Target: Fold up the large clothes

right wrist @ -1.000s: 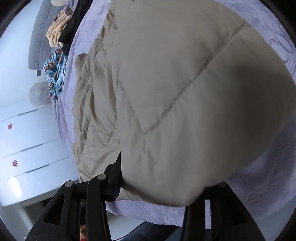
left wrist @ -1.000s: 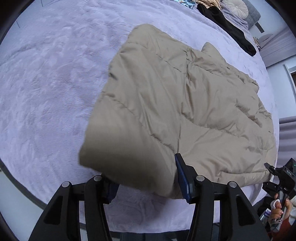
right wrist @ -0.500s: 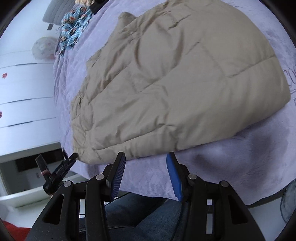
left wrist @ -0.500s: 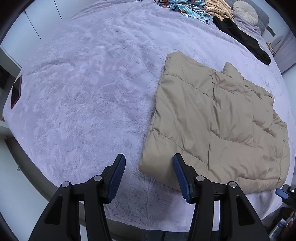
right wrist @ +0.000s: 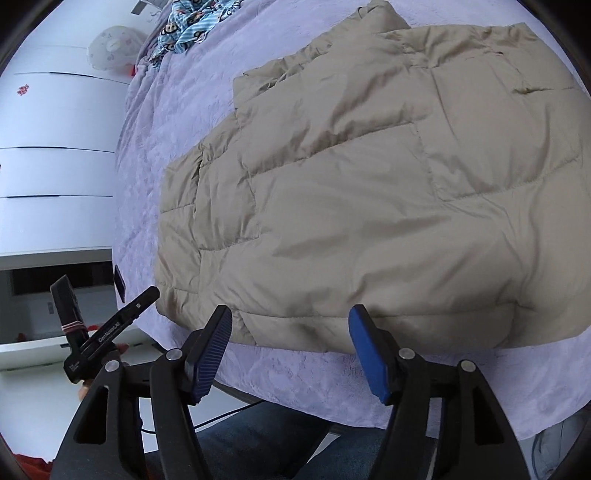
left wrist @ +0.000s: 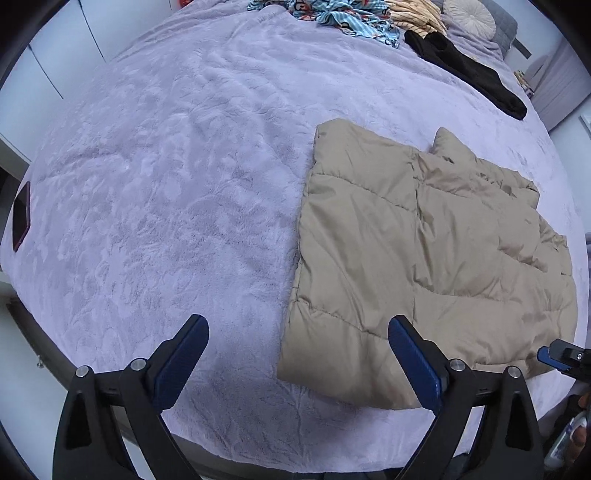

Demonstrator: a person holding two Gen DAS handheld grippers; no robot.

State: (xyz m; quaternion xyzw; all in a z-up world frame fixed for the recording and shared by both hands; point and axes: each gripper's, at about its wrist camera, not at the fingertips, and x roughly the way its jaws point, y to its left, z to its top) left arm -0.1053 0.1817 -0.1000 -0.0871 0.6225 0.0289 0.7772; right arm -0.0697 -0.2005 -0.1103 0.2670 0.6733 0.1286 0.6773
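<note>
A beige quilted puffer jacket [left wrist: 424, 258] lies folded flat on the lilac bed cover [left wrist: 166, 184], near the front edge. It fills most of the right wrist view [right wrist: 369, 192]. My left gripper [left wrist: 297, 354] is open wide and empty, held above the bed just in front of the jacket's near left corner. My right gripper [right wrist: 290, 349] is open and empty, held just off the jacket's near edge. The left gripper's body also shows in the right wrist view [right wrist: 107, 332].
A black garment [left wrist: 465, 74], a blue patterned garment [left wrist: 351, 18] and a yellow one [left wrist: 413, 18] lie at the far end of the bed by a round cushion [left wrist: 469, 16]. A dark phone [left wrist: 20, 216] lies at the bed's left edge. White drawers [right wrist: 55, 147] stand beside the bed.
Both grippers let go of the jacket, which dropped flat onto the bed. Both drew back toward the front edge and their jaws opened wider.
</note>
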